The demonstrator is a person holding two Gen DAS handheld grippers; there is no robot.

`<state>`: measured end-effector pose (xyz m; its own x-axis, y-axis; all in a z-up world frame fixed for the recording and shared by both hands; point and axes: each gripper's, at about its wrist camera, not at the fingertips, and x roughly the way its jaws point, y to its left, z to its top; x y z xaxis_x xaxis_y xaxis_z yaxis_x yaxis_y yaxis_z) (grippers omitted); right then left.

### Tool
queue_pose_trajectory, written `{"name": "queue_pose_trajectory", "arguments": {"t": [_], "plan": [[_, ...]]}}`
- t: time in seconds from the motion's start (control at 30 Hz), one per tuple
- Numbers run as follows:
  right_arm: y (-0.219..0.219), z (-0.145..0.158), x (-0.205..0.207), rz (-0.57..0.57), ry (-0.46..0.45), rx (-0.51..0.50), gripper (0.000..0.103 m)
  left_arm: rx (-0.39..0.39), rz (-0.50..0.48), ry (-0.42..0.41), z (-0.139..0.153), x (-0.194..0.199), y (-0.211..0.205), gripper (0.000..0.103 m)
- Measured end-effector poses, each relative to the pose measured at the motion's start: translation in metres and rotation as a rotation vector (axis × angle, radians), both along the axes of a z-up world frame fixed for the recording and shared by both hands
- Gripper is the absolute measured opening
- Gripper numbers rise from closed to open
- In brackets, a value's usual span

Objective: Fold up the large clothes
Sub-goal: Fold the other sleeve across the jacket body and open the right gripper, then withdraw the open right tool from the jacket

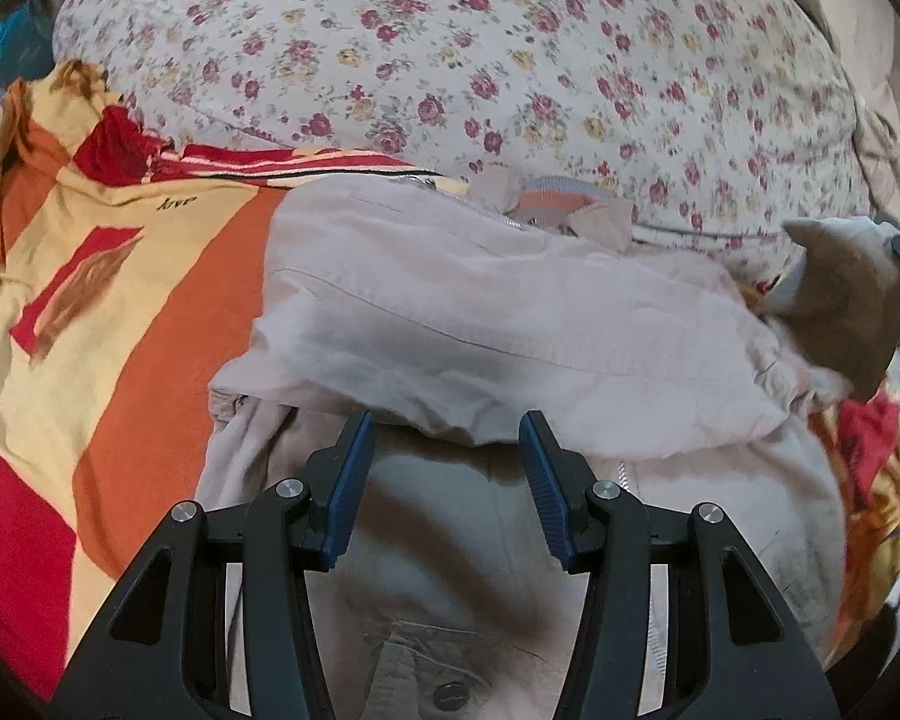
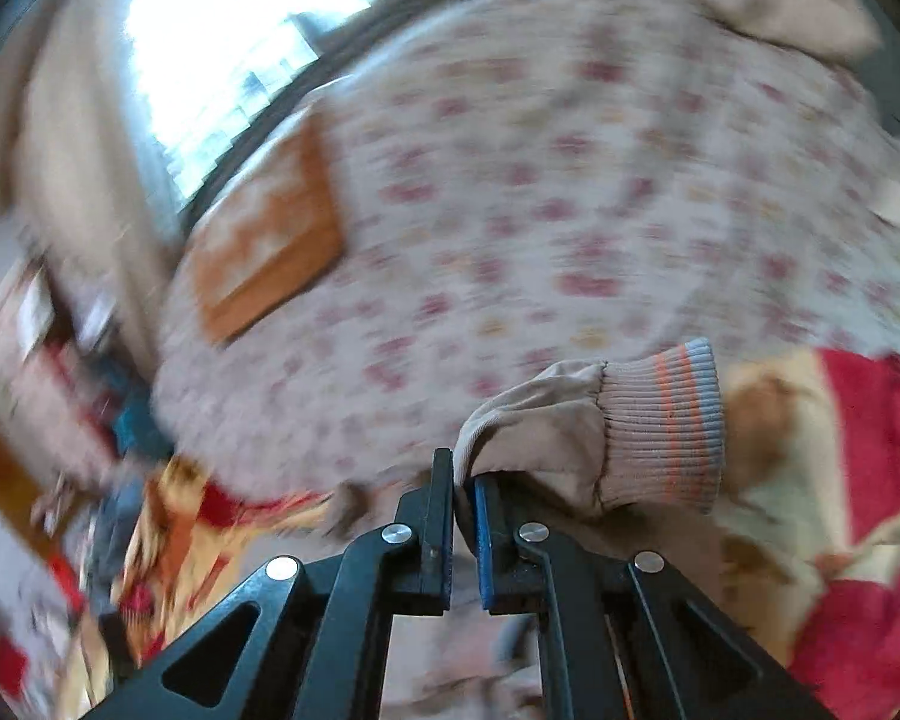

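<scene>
Right gripper [image 2: 463, 480] clamping jacket sleeve [image 2: 600, 426]

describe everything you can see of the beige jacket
The beige jacket looks like soft, light cotton, with a zip, a button near the hem and ribbed cuffs striped orange and blue. It lies crumpled on a striped blanket, one sleeve folded across its body. The right gripper pinches a sleeve near its cuff; the left gripper is open above it.

A home bedroom: bed w/ cream rose-print floral quilt [image 1: 450, 60] beyond the tongs, orange-red-yellow patterned blanket [image 1: 90, 300] left of them, bright window [image 2: 222, 48] w/ beige curtain [image 2: 72, 150] far upper-left.
</scene>
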<state>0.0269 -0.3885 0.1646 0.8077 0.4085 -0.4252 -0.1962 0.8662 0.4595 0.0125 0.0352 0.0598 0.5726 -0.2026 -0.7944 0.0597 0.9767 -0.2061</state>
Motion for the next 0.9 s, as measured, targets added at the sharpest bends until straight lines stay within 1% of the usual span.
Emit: {"name": "queue_pose_trajectory", "arguments": {"t": [0.07,0.1,0.13,0.17,0.2,0.27,0.3,0.33,0.37,0.4,0.43,0.5,0.57,0.63,0.7,0.77,0.8,0.83,0.9], "plan": [[0.052,-0.005,-0.007,0.106,-0.006,-0.059,0.005,-0.032,0.015,0.002,0.002,0.000,0.005,0.050],[0.070,-0.010,-0.009,0.148,0.001,-0.078,0.005,-0.041,0.020,0.003,0.002,0.000,0.007,0.050],[0.100,-0.021,-0.011,0.213,0.016,-0.118,0.005,-0.049,0.026,0.002,0.002,0.001,0.009,0.049],[0.116,-0.031,-0.014,0.249,0.029,-0.145,0.005,-0.053,0.032,0.002,0.002,0.001,0.011,0.049],[0.141,-0.049,-0.015,0.305,0.070,-0.196,0.005,-0.055,0.038,0.004,0.002,0.002,0.012,0.049],[0.173,-0.077,-0.018,0.376,0.164,-0.304,0.008,-0.065,0.045,0.015,0.001,0.002,0.017,0.049],[0.182,-0.089,-0.024,0.402,0.181,-0.346,0.015,-0.077,0.044,0.025,0.001,0.003,0.019,0.049],[0.185,-0.095,-0.030,0.415,0.180,-0.363,0.029,-0.087,0.043,0.027,0.001,0.002,0.021,0.049],[0.184,-0.099,-0.038,0.428,0.180,-0.370,0.037,-0.103,0.038,0.026,0.001,0.002,0.024,0.050],[0.183,-0.101,-0.043,0.433,0.180,-0.372,0.049,-0.112,0.035,0.025,0.002,0.001,0.025,0.050],[0.179,-0.100,-0.049,0.433,0.170,-0.380,0.052,-0.128,0.033,0.023,0.002,0.001,0.027,0.050],[0.173,-0.096,-0.056,0.414,0.154,-0.402,0.052,-0.148,0.041,0.027,0.002,0.002,0.030,0.050],[0.165,-0.089,-0.055,0.383,0.137,-0.395,0.053,-0.178,0.051,0.026,0.003,0.001,0.034,0.050],[0.161,-0.086,-0.049,0.340,0.138,-0.384,0.066,-0.188,0.070,0.022,0.005,0.000,0.036,0.050],[0.166,-0.086,-0.032,0.305,0.152,-0.355,0.067,-0.197,0.090,0.026,0.006,0.000,0.041,0.050],[0.180,-0.083,-0.028,0.301,0.117,-0.354,0.067,-0.209,0.099,0.027,0.008,-0.001,0.046,0.050],[0.197,-0.082,-0.032,0.345,0.076,-0.379,0.067,-0.208,0.107,0.026,0.010,-0.003,0.050,0.050],[0.216,-0.081,-0.038,0.418,0.049,-0.405,0.067,-0.205,0.111,0.024,0.011,-0.004,0.053,0.050],[0.241,-0.081,-0.050,0.526,0.030,-0.444,0.067,-0.194,0.124,0.021,0.012,-0.006,0.060,0.050]]}}
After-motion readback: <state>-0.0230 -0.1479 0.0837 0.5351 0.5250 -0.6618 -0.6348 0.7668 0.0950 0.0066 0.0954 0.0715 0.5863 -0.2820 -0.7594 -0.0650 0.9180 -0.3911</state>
